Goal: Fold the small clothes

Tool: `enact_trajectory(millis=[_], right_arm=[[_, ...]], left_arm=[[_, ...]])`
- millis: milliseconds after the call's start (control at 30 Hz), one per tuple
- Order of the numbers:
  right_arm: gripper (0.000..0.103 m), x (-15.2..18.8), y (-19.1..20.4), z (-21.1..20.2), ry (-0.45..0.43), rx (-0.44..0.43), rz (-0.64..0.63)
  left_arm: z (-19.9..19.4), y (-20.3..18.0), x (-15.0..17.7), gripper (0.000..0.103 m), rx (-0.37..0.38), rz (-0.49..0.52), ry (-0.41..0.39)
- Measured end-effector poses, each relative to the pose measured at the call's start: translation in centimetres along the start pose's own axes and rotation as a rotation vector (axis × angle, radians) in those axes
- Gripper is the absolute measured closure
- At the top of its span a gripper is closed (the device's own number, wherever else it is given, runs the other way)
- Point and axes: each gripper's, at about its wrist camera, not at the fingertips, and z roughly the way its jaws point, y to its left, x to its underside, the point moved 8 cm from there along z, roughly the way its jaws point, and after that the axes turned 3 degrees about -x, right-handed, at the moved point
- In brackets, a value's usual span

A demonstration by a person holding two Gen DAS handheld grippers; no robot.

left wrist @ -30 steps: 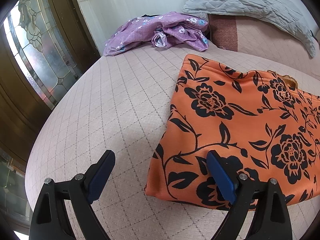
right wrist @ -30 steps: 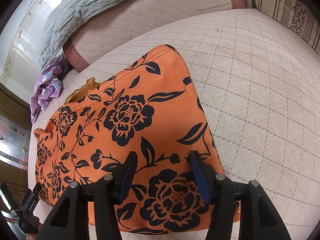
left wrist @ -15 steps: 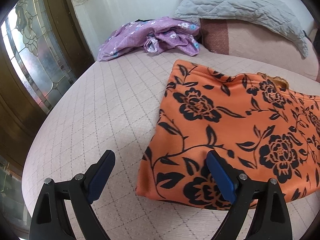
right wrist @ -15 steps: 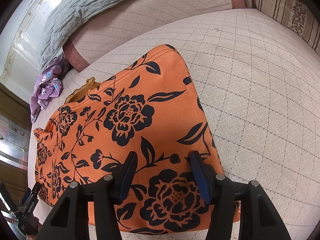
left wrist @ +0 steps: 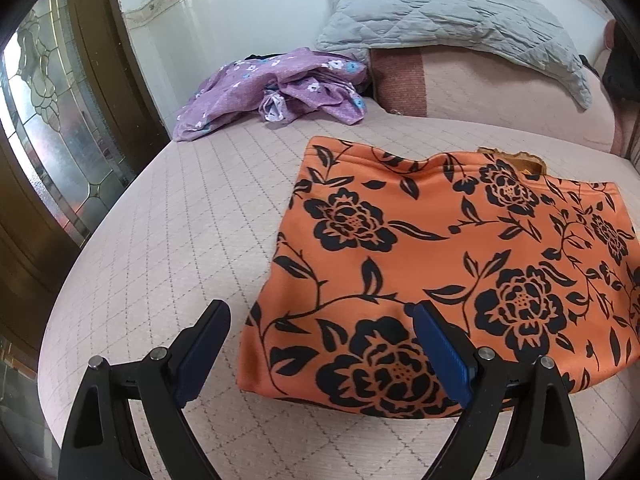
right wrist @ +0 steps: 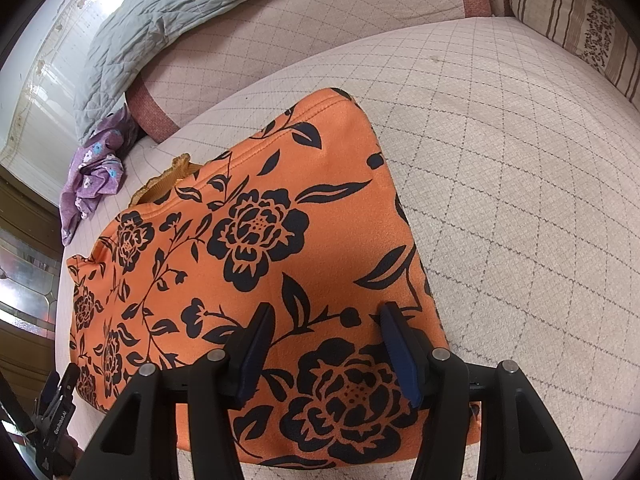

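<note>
An orange garment with black flowers (left wrist: 440, 264) lies folded flat on the quilted bed; it also shows in the right wrist view (right wrist: 256, 264). My left gripper (left wrist: 320, 344) is open and empty, hovering over the garment's near left corner. My right gripper (right wrist: 324, 344) is open and empty, hovering over the garment's near right part. A crumpled purple floral garment (left wrist: 280, 88) lies at the far side of the bed by the wall; it also shows in the right wrist view (right wrist: 92, 176).
A grey quilted pillow (left wrist: 452, 20) rests on a pink bolster (left wrist: 500, 84) at the head of the bed. A striped cushion (right wrist: 580, 28) is at the far right. A wooden door with patterned glass (left wrist: 48, 132) stands left of the bed edge.
My left gripper has drawn back and left, so the orange garment sits further right and lower in its view. The right gripper has not moved.
</note>
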Motion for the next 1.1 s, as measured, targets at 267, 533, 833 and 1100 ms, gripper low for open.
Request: enact_trajectory(millis=[267,533,833,1100], right_arm=[[0.044,0.0,0.0,0.0,0.000,0.000,0.000],[0.043,0.0,0.0,0.0,0.001,0.001,0.000],[0.043,0.2,0.2,0.1,0.005,-0.002,-0.003],[0.043,0.2,0.0,-0.1,0.014,-0.022,0.002]], left_arm=[[-0.4,-1.0,-0.1,0.010,0.015,0.017,-0.010],[-0.4,-1.4,-0.1,0.010,0.019,0.028,-0.012],[-0.5,-1.7,-0.1,0.010,0.021,0.032,-0.011],[0.8,-2.3,0.9,0.010,0.014,0.064,0.059]])
